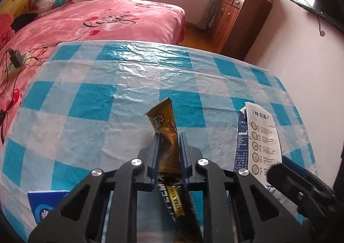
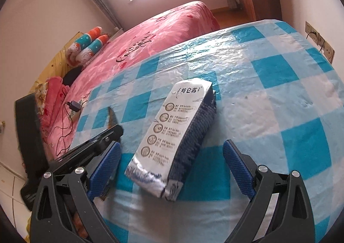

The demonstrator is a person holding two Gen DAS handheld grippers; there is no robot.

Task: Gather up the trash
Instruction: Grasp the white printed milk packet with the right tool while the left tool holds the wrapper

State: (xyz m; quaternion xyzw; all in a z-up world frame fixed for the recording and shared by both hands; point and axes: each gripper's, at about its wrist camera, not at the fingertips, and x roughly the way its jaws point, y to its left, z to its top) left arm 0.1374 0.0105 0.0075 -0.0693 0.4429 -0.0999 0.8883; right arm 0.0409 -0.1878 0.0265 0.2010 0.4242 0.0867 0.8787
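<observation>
Trash is what we are gathering: our left tongs are pinching the gold foil coffee sachet clear of the blue-checked plastic-covered worktop, while our right tongs are straddling, spread wide, the lying white-and-blue milk carton to clamp it.

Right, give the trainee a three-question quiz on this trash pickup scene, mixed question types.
1. True or false: the left gripper is shut on the coffee sachet.
2. What lies between the right gripper's open fingers? A) milk carton B) tissue pack C) charger
3. Fill in: the checked tablecloth is blue and ____.

Key: 1 true; 2 A; 3 white.
</observation>
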